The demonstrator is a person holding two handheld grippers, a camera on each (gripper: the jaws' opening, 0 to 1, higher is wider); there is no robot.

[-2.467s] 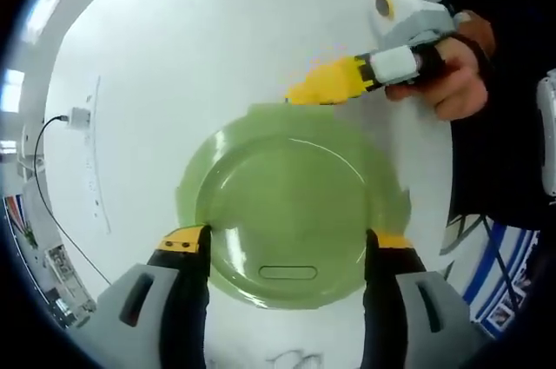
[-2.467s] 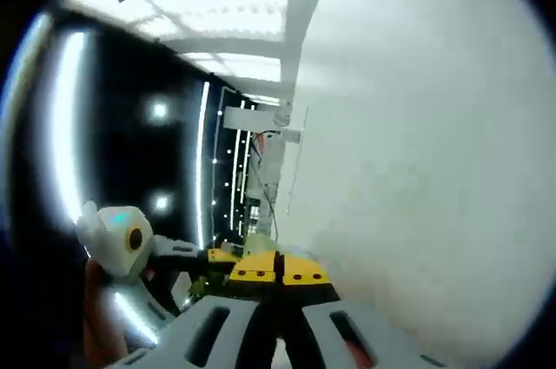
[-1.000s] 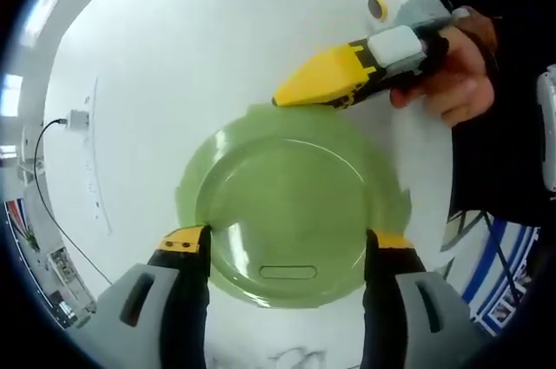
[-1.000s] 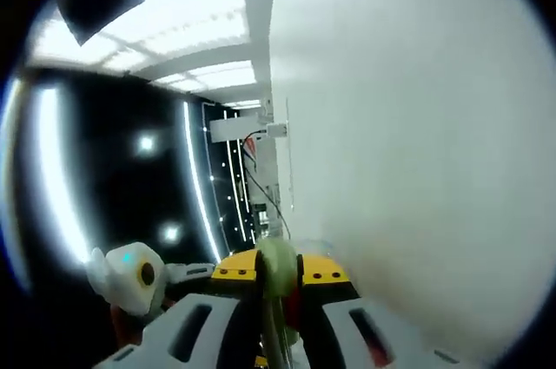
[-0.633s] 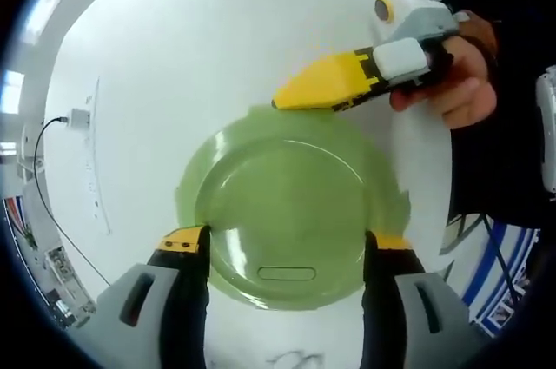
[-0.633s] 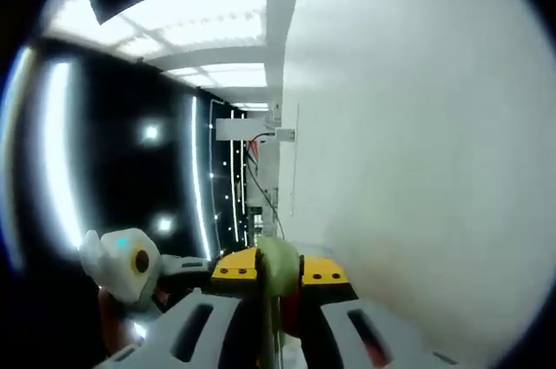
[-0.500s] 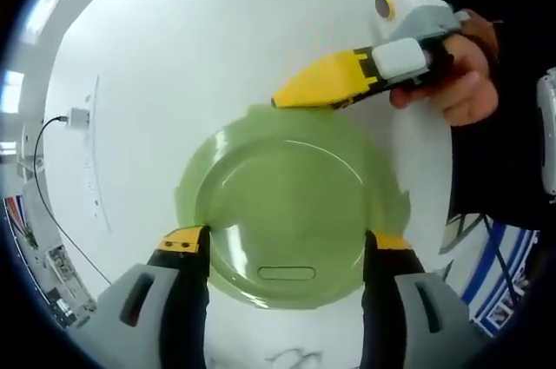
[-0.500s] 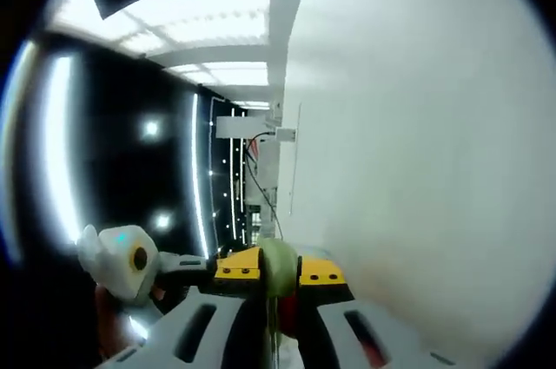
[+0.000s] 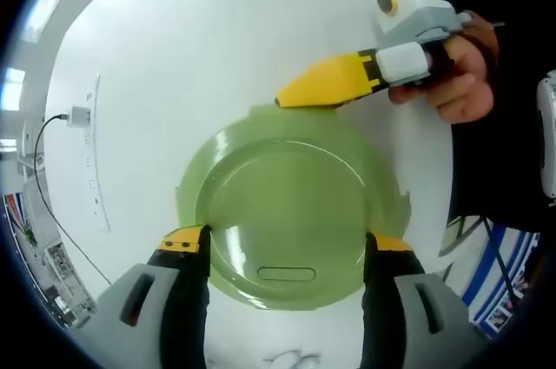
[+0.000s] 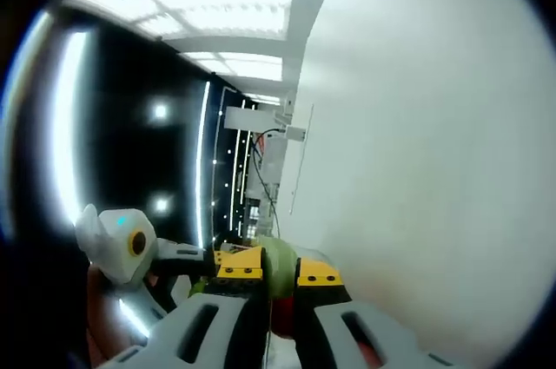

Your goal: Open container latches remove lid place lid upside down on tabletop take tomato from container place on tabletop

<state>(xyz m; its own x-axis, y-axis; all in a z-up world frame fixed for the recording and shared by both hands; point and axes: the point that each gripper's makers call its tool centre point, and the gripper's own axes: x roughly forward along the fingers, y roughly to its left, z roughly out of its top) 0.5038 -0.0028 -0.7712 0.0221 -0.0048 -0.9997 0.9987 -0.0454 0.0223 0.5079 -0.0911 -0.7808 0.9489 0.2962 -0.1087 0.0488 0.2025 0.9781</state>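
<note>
Left gripper (image 9: 282, 243) straddles green lid (image 9: 287, 213) on white tabletop (image 9: 191, 56), fingers spread; right gripper (image 10: 271, 273) fingers pinch lid's far edge.

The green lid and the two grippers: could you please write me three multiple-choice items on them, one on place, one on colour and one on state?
1. Where is the right gripper in the left gripper view?
A. at the lid's far edge
B. off the table
C. under the lid

2. What colour are the gripper tips?
A. red
B. yellow
C. blue

3. How do the left gripper's jaws stand?
A. shut tight
B. apart, either side of the lid
C. clamped on a cable

Answers: 1 A, its tip meets the rim; 2 B, yellow pads show; 3 B, the lid lies between them.
</note>
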